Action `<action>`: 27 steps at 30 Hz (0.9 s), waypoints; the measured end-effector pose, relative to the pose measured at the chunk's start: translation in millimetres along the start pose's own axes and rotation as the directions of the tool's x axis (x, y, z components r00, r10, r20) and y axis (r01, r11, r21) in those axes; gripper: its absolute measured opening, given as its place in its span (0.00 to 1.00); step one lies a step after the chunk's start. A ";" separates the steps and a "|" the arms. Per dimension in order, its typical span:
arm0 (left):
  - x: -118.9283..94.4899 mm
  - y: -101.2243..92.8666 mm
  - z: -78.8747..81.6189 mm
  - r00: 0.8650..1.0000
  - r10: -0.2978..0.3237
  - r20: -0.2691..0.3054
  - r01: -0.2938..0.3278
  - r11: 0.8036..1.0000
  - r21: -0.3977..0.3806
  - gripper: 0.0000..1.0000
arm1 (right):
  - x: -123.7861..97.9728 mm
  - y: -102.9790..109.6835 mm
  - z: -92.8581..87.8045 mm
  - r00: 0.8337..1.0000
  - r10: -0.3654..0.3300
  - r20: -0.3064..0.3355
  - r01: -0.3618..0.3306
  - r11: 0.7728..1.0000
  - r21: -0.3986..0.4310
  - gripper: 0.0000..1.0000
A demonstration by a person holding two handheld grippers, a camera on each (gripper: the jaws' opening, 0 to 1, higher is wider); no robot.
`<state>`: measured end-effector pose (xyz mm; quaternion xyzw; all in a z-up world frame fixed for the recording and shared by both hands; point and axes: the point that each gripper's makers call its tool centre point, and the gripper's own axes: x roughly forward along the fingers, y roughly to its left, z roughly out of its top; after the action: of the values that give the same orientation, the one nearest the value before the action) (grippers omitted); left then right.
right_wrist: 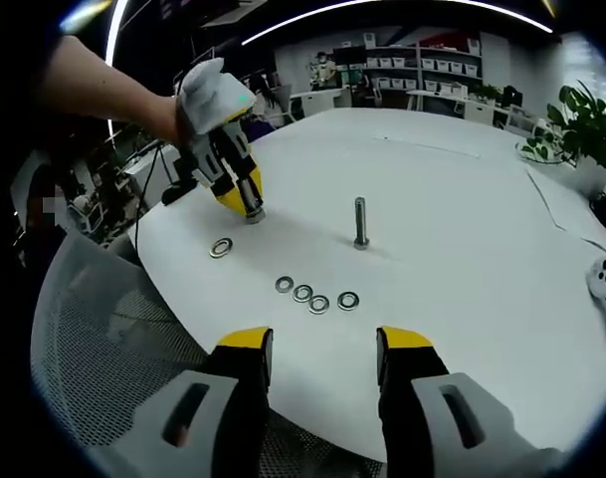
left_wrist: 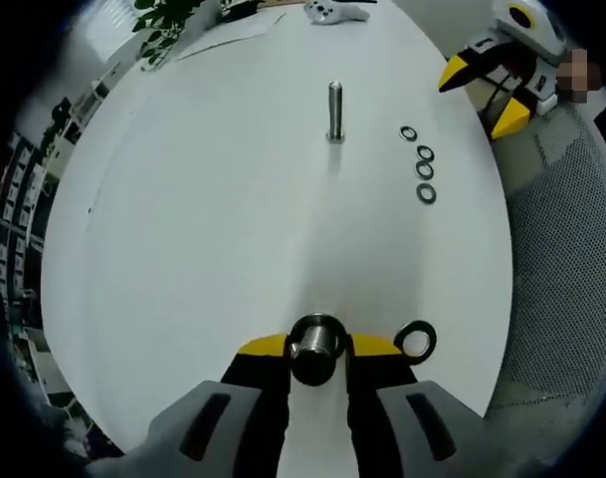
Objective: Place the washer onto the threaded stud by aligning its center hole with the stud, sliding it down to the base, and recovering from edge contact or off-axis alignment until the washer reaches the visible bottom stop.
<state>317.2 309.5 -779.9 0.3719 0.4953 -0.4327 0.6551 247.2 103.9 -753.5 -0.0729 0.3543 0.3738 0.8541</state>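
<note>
The left gripper [left_wrist: 318,351], jaws tilted down onto the white table [left_wrist: 203,229], is clamped on a second stud [left_wrist: 316,349] with a washer [left_wrist: 415,340] just beside it, the upright threaded stud [left_wrist: 334,111] ahead, while the right gripper [right_wrist: 323,349] hovers with jaws parted above four small washers [right_wrist: 317,297].

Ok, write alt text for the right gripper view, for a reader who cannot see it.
The right gripper is open over the near edge of a white table, where four small washers lie in a row before an upright threaded stud. Beyond, the left gripper grips a second stud beside a larger washer.
</note>
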 end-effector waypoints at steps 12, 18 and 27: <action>2.7 -0.1 -1.1 1.000 0.002 0.027 -0.002 1.000 -0.013 0.20 | 0.4 0.9 -0.5 1.000 0.004 -0.003 -0.004 1.000 -0.006 0.44; 5.2 -2.6 -0.8 0.999 0.009 0.043 -0.006 0.998 -0.062 0.22 | 0.2 1.6 -0.3 1.000 0.007 -0.003 -0.007 1.000 -0.004 0.43; 1.8 0.9 -6.7 0.998 0.030 0.057 -0.023 0.993 -0.117 0.28 | 0.5 1.0 0.4 1.000 0.006 0.003 -0.006 1.000 0.003 0.43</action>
<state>316.1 315.6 -783.1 0.3267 0.4952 -0.4050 0.6957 247.0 105.1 -753.4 -0.0701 0.3538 0.3758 0.8536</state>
